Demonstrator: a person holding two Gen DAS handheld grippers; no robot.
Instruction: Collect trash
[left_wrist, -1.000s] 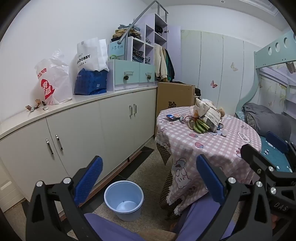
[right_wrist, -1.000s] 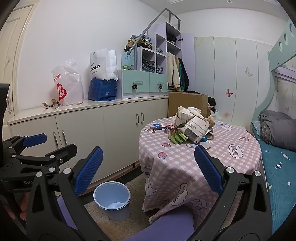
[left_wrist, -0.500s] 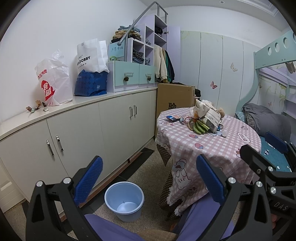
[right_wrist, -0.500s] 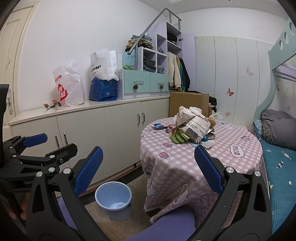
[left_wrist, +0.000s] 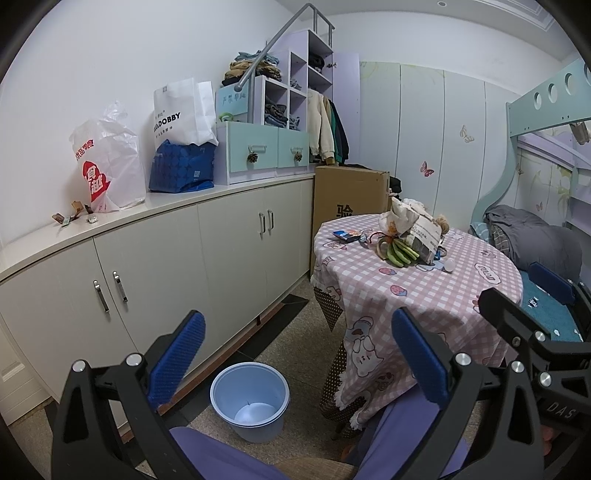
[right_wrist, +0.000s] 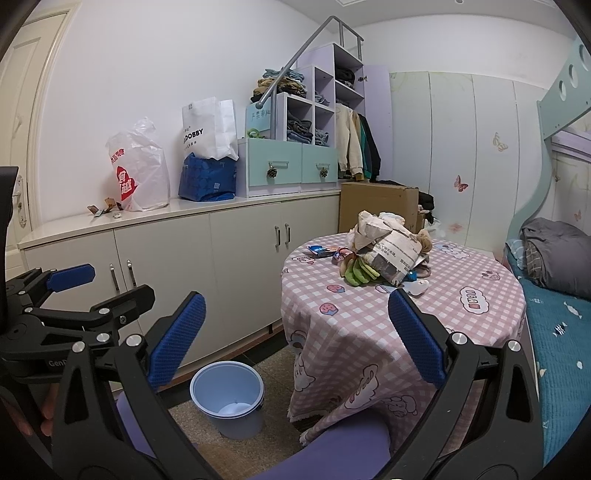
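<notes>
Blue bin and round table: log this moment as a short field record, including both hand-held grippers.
bin: blue bin upright on the floor between cabinet and table, nearly empty
table: round table, pink checked cloth
on table: newspaper bundle, green gloves, small blue packet
countertop: small wrappers beside a white plastic bag
left hand-held gripper: open, holding nothing
right hand-held gripper: open, holding nothing

countertop scraps (left_wrist: 75, 216) too small to identify
</notes>
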